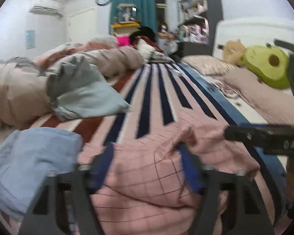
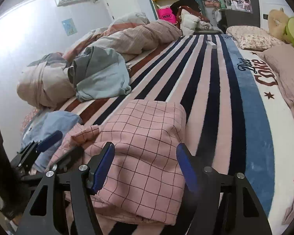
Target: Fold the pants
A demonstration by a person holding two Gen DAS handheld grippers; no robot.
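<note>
The pink checked pants [image 2: 147,129] lie folded into a thick packet on the striped blanket [image 2: 205,90]. My right gripper [image 2: 145,156] hovers over the near part of the packet, open, its blue pads standing clear on either side of the cloth. In the left wrist view, which is blurred, the pink checked pants [image 1: 147,166] bulge between the blue pads of my left gripper [image 1: 146,154]. The cloth fills the gap and puckers at the right pad. The left gripper [image 2: 58,146] also shows at the left of the right wrist view, at the pants' left edge.
A folded light blue garment [image 2: 49,123] lies just left of the pants. A grey-blue garment [image 2: 102,78] and a bunched duvet [image 2: 127,37] sit farther back on the left. Pillows [image 2: 252,37] and an avocado plush [image 1: 268,64] line the right side.
</note>
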